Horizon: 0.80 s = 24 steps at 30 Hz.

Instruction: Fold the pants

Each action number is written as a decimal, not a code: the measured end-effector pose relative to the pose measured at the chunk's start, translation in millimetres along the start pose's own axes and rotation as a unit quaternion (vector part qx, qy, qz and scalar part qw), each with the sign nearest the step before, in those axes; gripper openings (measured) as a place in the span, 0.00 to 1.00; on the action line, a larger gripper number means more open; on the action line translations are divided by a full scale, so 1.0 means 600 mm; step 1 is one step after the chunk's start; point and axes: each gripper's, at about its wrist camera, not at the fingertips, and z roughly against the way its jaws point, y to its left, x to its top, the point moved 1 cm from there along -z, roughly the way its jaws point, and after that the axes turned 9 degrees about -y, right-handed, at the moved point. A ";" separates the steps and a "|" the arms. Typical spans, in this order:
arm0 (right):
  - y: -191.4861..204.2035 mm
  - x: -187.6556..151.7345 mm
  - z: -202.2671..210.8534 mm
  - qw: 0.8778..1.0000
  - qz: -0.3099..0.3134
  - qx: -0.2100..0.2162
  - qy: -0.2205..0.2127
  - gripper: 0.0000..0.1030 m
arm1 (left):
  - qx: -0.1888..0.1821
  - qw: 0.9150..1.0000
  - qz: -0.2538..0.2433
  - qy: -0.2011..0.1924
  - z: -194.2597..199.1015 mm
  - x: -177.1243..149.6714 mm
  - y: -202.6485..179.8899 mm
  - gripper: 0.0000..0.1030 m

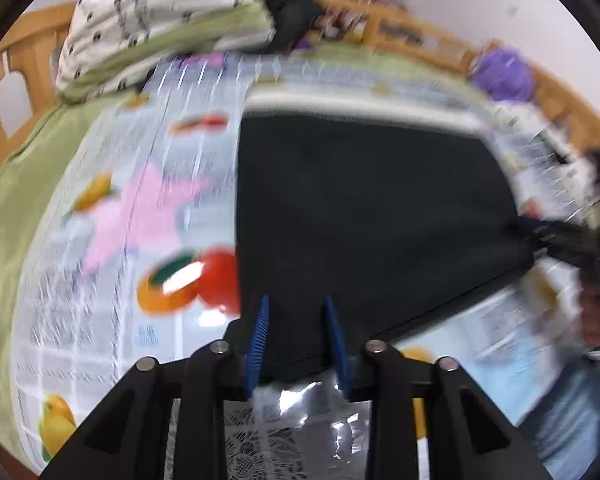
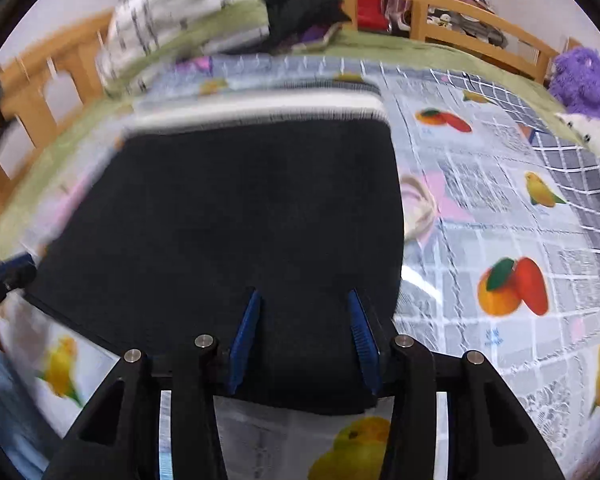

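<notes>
The black pants (image 1: pixel 372 208) lie folded into a flat dark slab on a fruit-and-bird patterned cloth (image 1: pixel 140 216), with a white strip along their far edge. My left gripper (image 1: pixel 296 300) hangs over the slab's near left corner, its blue pads apart and the cloth lying flat beneath them. My right gripper (image 2: pixel 304 293) stands over the near right part of the pants (image 2: pixel 240 208), jaws wide, nothing pinched. Each gripper shows at the edge of the other's view, blurred: the right gripper (image 1: pixel 556 236) and the left gripper (image 2: pixel 4 276).
A folded white-and-green quilt (image 1: pixel 160 28) and a heap of dark clothes (image 1: pixel 292 12) sit at the back. A purple plush toy (image 2: pixel 580 80) lies at the far right by the wooden bed rail (image 2: pixel 480 20). A person in blue (image 1: pixel 572 412) is close on the right.
</notes>
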 end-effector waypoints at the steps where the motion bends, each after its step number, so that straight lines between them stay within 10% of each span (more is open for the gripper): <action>1: 0.003 -0.003 0.002 1.000 0.008 -0.002 0.000 0.43 | 0.000 1.000 0.008 -0.006 0.002 -0.012 0.001 0.32; 15: 0.031 0.012 0.036 0.996 0.004 0.067 -0.052 0.42 | -0.087 0.996 0.004 -0.034 -0.017 0.073 -0.054 0.38; 24: 0.067 -0.018 0.019 0.993 0.093 0.055 -0.035 0.42 | -0.067 0.995 -0.073 -0.034 -0.021 0.020 -0.078 0.46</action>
